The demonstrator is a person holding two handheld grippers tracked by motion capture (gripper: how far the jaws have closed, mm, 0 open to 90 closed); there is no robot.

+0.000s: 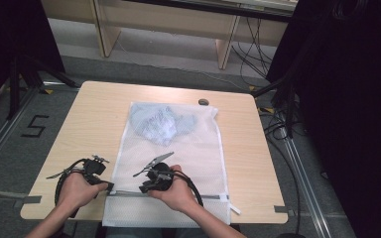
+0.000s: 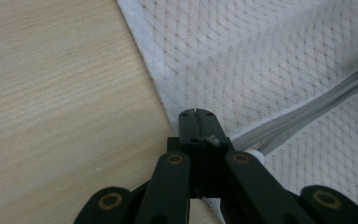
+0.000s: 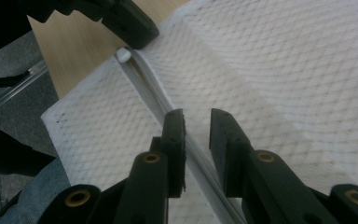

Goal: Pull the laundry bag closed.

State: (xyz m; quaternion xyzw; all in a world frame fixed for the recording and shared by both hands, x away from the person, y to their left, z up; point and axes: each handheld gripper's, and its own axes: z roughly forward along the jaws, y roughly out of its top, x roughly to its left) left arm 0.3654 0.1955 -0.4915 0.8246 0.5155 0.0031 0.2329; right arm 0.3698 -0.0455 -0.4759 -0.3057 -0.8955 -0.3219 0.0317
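Observation:
A white mesh laundry bag [image 1: 198, 148] lies flat on the wooden table [image 1: 94, 114], with a pale blue garment [image 1: 161, 124] inside near its far end. A grey zipper [image 1: 124, 193] runs across the bag's near end. My left gripper [image 2: 196, 114] is shut on the bag's left edge, right where the zipper [image 2: 317, 105] ends at a white stop [image 2: 256, 156]. My right gripper [image 3: 197, 114] stands open low over the mesh, its jaws straddling the zipper [image 3: 149, 88] with a gap between the pads. In the high view the right gripper [image 1: 144, 188] sits just right of the left gripper [image 1: 110, 187].
A small dark round object [image 1: 204, 102] lies at the table's far edge by the bag's corner. The near end of the bag hangs slightly over the table's front edge. Black stands and cables flank the table on both sides.

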